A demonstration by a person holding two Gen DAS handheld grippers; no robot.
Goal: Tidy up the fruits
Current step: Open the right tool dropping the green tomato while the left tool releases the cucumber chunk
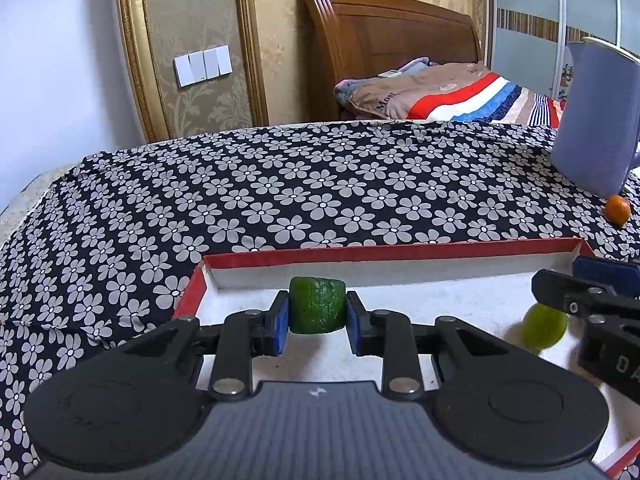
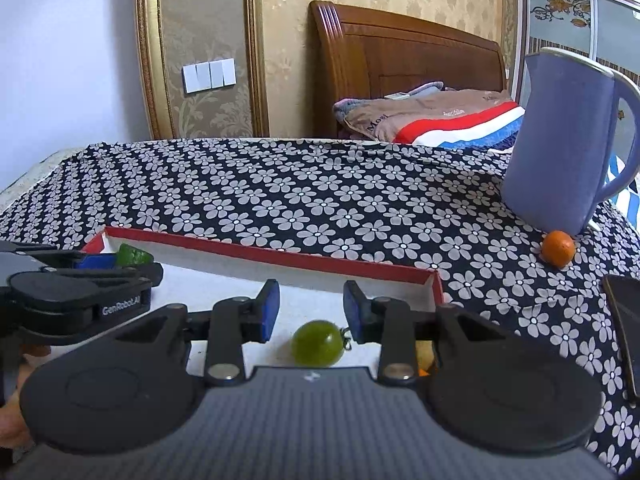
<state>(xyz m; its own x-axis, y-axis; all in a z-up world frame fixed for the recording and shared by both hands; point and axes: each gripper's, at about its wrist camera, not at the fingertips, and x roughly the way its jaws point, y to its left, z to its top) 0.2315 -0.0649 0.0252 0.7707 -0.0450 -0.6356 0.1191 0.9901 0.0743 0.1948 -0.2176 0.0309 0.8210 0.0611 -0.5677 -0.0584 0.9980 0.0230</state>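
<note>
My left tongs (image 1: 317, 314) clamp the wrinkled green fruit (image 1: 317, 305) above the red tray (image 1: 394, 250), ready to set down; my right tongs (image 2: 308, 310) stand apart over the green tomato (image 2: 318, 343) lying free below them.

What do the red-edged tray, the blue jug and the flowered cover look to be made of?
Red-edged tray: likely cardboard, matte, with thin folded walls, red outside and white inside. Blue jug: probably plastic, smooth with a soft sheen, its handle moulded in one piece. Flowered cover: printed woven cloth, matte, draping and creasing over the edge.
</note>
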